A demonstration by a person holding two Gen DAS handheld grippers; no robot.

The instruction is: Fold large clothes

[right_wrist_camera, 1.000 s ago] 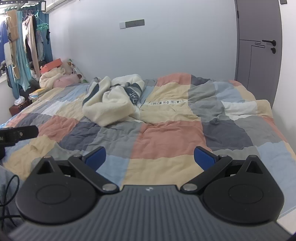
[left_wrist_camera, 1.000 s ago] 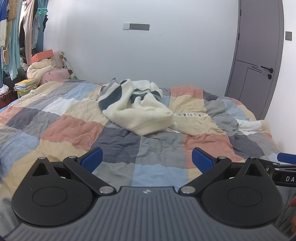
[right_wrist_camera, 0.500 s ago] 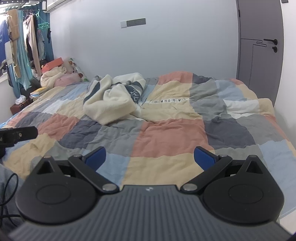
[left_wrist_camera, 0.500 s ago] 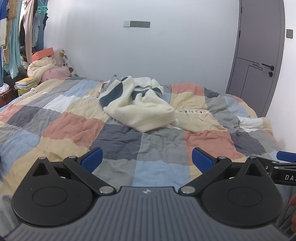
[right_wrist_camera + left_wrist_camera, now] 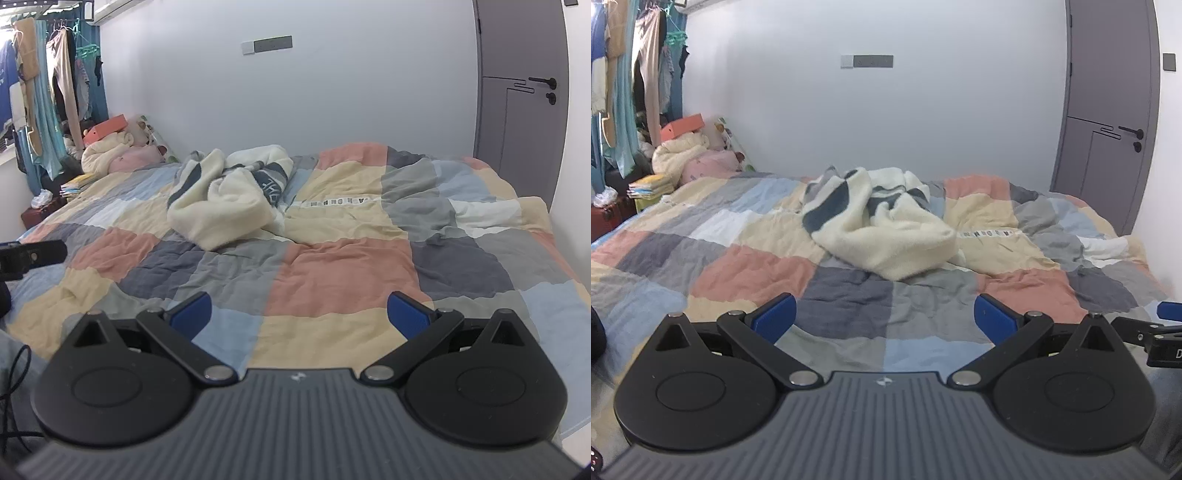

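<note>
Left gripper: held low over the near edge of the bed, its blue pads spread wide with nothing between them; only quilt is seen in the gap.
Right gripper: likewise spread wide and empty, held over the near part of the quilt; its tip is also seen at the right edge of the left wrist view.
Garment: a cream fleece piece with dark blue-grey stripes, left crumpled in a heap on the far middle of the bed, well apart from both grippers; dark lettering is shown on one fold in the right wrist view, but it cannot be read.
Quilt: a wrinkled patchwork of pink, beige, grey and pale blue squares, spread across the whole bed.
Door: grey, shut, set in the wall at far right, with a black handle.
Hanging clothes: hung on a rail at far left.
Pile by the wall: cream and pink soft things topped by an orange box, placed at the far left corner of the bed.
</note>
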